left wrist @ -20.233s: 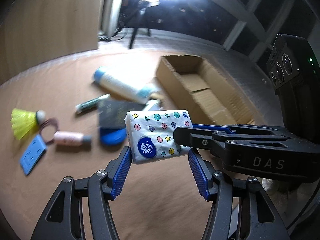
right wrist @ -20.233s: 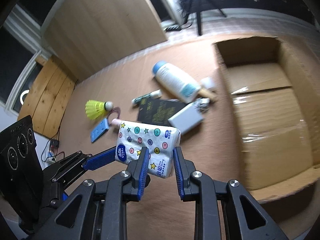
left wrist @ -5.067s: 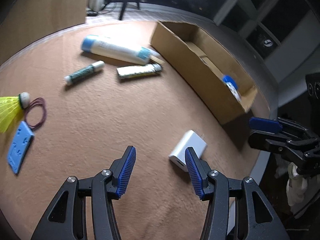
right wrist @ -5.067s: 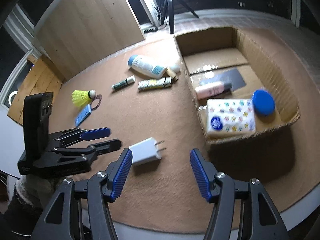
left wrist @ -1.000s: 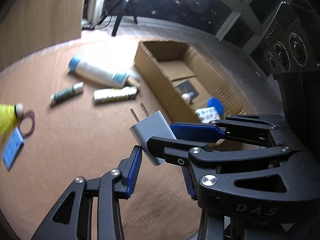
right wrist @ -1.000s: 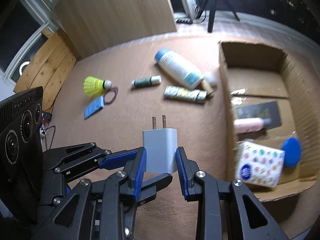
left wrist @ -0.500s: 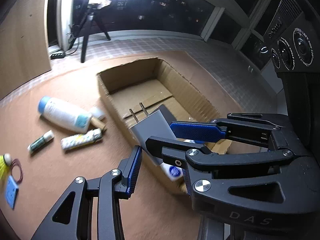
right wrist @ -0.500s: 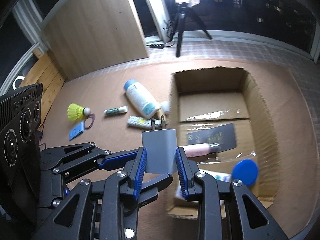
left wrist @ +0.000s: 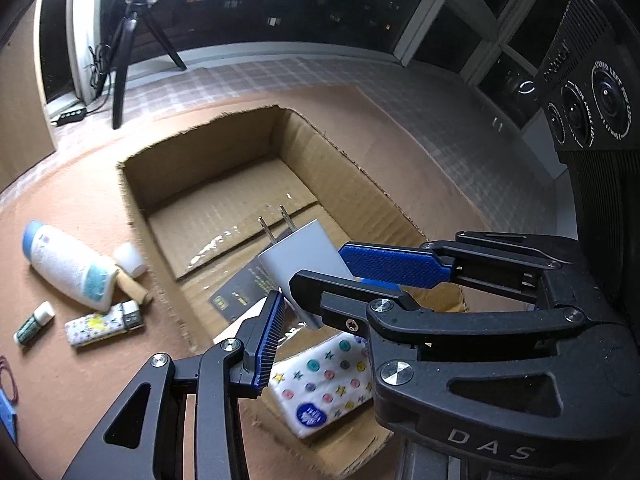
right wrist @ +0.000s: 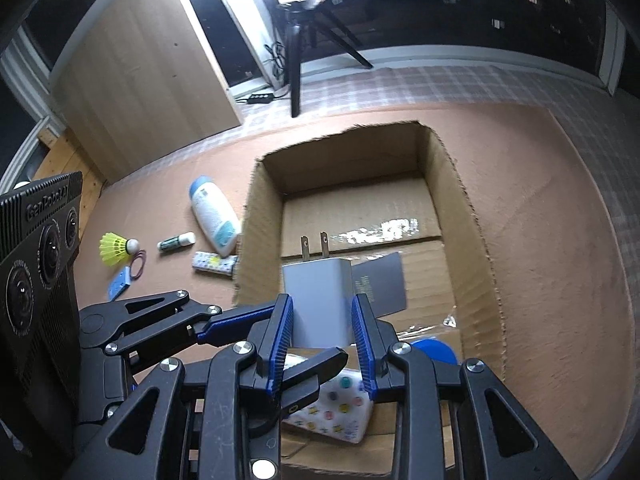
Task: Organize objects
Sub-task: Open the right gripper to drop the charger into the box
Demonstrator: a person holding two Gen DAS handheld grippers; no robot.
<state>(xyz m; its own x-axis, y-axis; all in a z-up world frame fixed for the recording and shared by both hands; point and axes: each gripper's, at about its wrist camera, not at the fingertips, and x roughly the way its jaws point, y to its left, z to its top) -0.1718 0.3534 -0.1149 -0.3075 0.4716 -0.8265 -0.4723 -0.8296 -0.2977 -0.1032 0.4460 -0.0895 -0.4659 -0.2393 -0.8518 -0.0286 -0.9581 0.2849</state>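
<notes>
From the left wrist camera, the left tool (left wrist: pixel 310 304) is closed across the white two-prong wall charger (left wrist: pixel 305 261), its left blue pad pressed to the charger's lower edge; its other finger is hidden behind the right tool (left wrist: pixel 352 276), which reaches in from the right and clamps the same charger. The charger hangs prongs-up over the open brown cardboard box (left wrist: pixel 360 184) on the tan felt-covered desk (left wrist: pixel 80 208). In the box lie a dark flat card (left wrist: pixel 240 292) and a white tissue pack with coloured dots (left wrist: pixel 324 384). Left of the box, on the desk, lie a white bottle with a blue cap (left wrist: pixel 66 264), a small patterned tube (left wrist: pixel 104 324) and a green tube with a white cap (left wrist: pixel 34 323). From the right wrist camera, the right tool (right wrist: pixel 322 334) grips the wall charger (right wrist: pixel 318 300) between both blue pads, with the left tool (right wrist: pixel 256 336) coming in from the left — over the cardboard box (right wrist: pixel 472 240), where a round blue lid (right wrist: pixel 434 351) sits beside the tissue pack (right wrist: pixel 336 412). A yellow shuttlecock (right wrist: pixel 118 249) lies on the desk (right wrist: pixel 540 220), well left of the box.
</notes>
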